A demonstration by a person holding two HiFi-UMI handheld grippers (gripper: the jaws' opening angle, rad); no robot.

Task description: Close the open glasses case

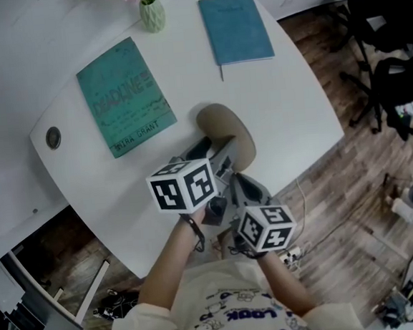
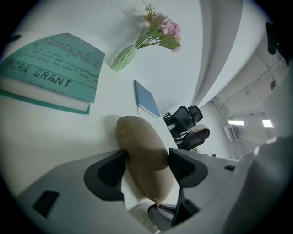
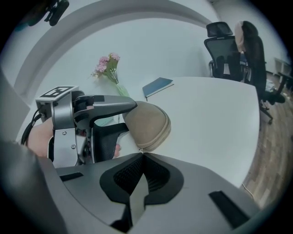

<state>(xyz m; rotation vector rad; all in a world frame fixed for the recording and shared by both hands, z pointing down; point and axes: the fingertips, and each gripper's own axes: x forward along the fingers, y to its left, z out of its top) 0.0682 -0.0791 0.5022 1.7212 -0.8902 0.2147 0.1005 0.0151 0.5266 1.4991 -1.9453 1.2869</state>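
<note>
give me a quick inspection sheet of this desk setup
surface: white table, rounded edge
job's things: tan glasses case lying flat, lid down, seam looks shut
clutter: green book, blue notebook, vase of pink flowers
grippers: left gripper open, jaws either side of the case; right gripper shut, tips at the case's zip end
cables: thin cable on the floor by the table
surroundings: wood floor, office chairs

White table [image 1: 288,117] had a tan glasses case [image 1: 225,134] near the front, a teal book [image 1: 126,96] left of it, a blue notebook [image 1: 235,29] and green flower vase [image 1: 152,16] further back.
</note>
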